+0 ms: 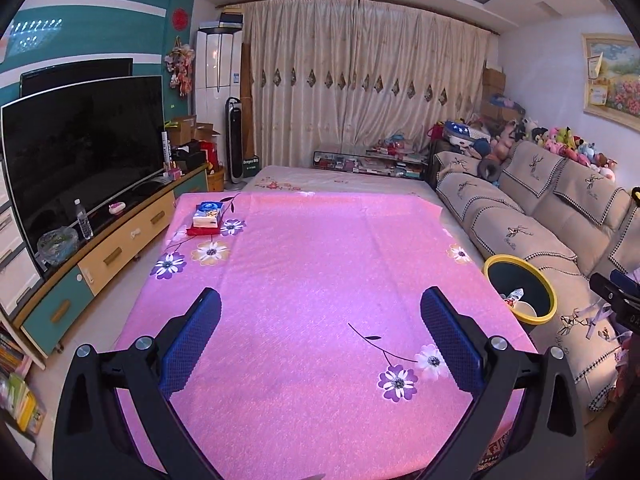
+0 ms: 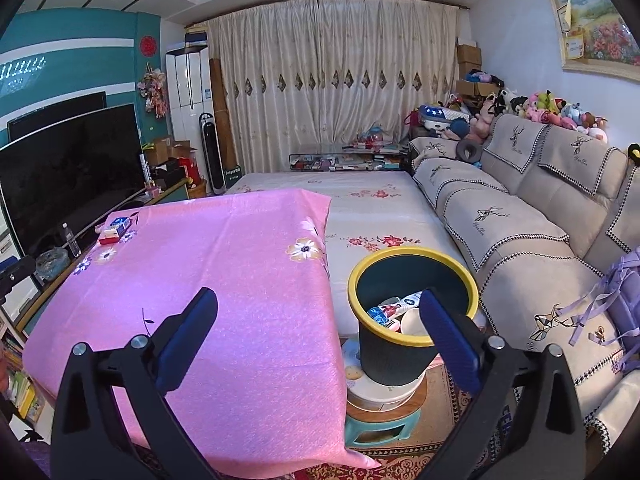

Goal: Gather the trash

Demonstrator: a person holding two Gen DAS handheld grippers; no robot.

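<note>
Both of my grippers are empty: the left gripper [image 1: 320, 344] has its jaws spread wide over bare pink cloth, and the right gripper [image 2: 318, 338] has its jaws just as wide, with nothing between them.

The trash bin [image 2: 412, 320], dark with a yellow rim, sits in the lower centre-right of the right wrist view. It is perched on a stack of stools [image 2: 380, 408], between the bench [image 2: 224, 280] and the sofa [image 2: 532, 240]. Inside it I can see wrappers, a bottle and something white.

The main risk, as I judge it, is that perch. My right-hand finger overlaps the rim in the picture, though I cannot tell whether it touches. A sideways nudge there could tip the bin off the stools and spill what is collected.

The bench top looks clear apart from the tissue box [image 1: 208, 214] on a red pack at the upper left of the left wrist view; I would not take that for trash.

The cloth hangs over the bench's near corner, and a low finger could snag it. Open room lies above the bench. The gap beside the bin is tight, with the sofa close on the right.
</note>
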